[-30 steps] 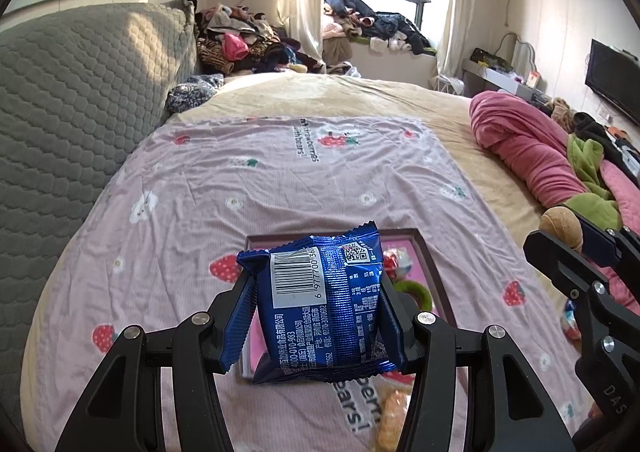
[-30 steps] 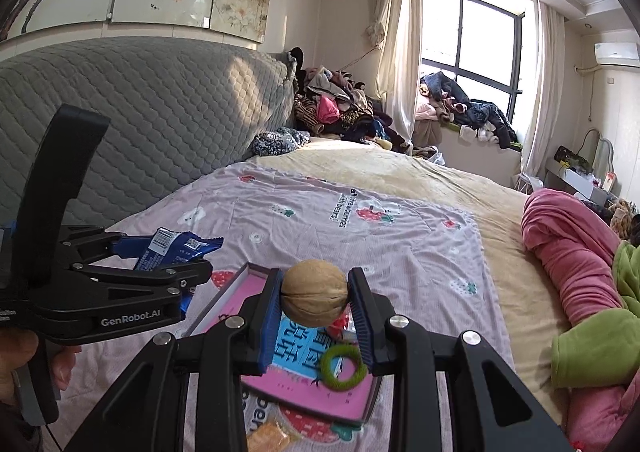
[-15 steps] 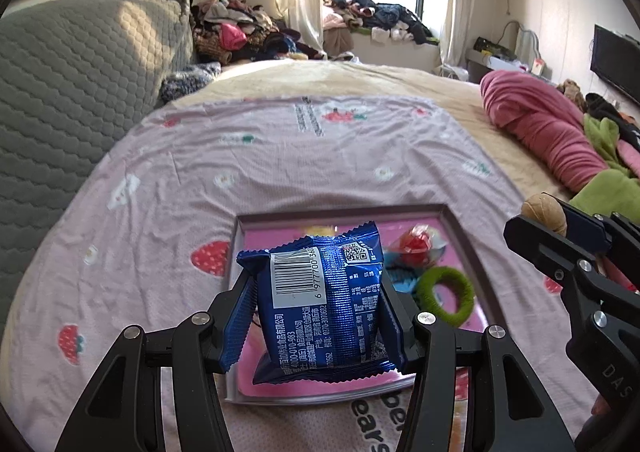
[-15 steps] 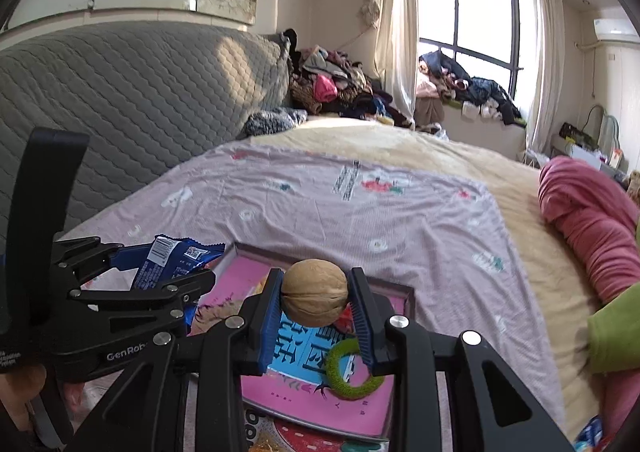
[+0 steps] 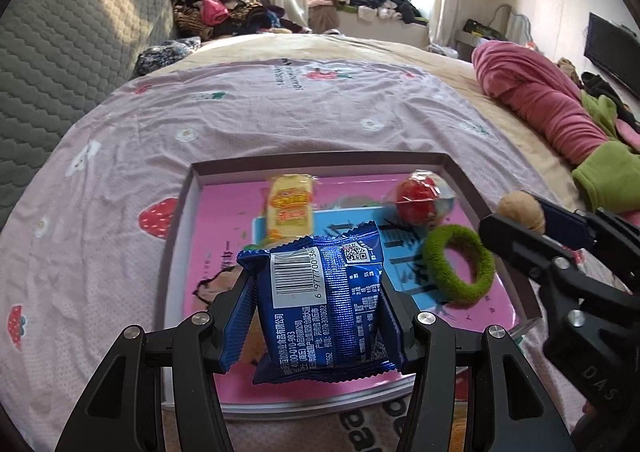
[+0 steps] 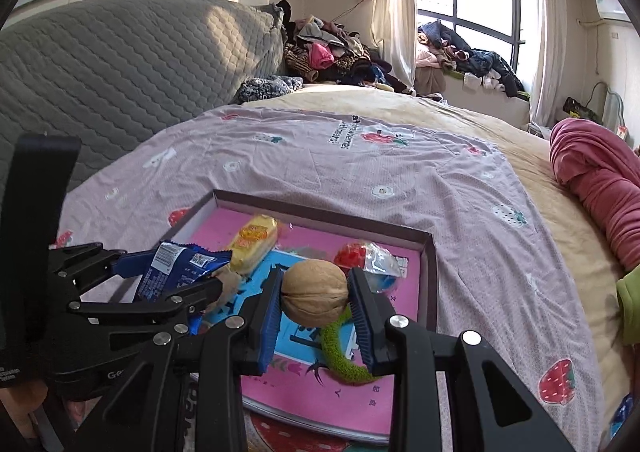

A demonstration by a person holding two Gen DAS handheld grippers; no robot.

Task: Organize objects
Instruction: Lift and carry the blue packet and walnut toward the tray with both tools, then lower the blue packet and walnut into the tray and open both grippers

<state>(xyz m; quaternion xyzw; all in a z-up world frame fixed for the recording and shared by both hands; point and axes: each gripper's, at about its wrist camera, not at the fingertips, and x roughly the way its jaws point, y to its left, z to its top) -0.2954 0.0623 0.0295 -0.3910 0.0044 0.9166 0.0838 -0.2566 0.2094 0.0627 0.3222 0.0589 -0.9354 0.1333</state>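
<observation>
Blue snack packet (image 5: 326, 302) is clamped in the left hand-held gripper (image 5: 320, 308) above the near part of the tray (image 5: 176, 236); the right hand-held gripper (image 6: 315, 294) grips a walnut (image 6: 314, 291) over the green hair tie (image 5: 458, 262), on the bed (image 5: 240, 112)

Glossy crinkled foil snack packet (image 5: 324, 304); rough, matt walnut (image 6: 314, 292) shell; fuzzy cloth hair ring (image 5: 458, 268); matt cardboard tray (image 5: 320, 162) rim; soft cotton bedsheet (image 5: 256, 112).
</observation>
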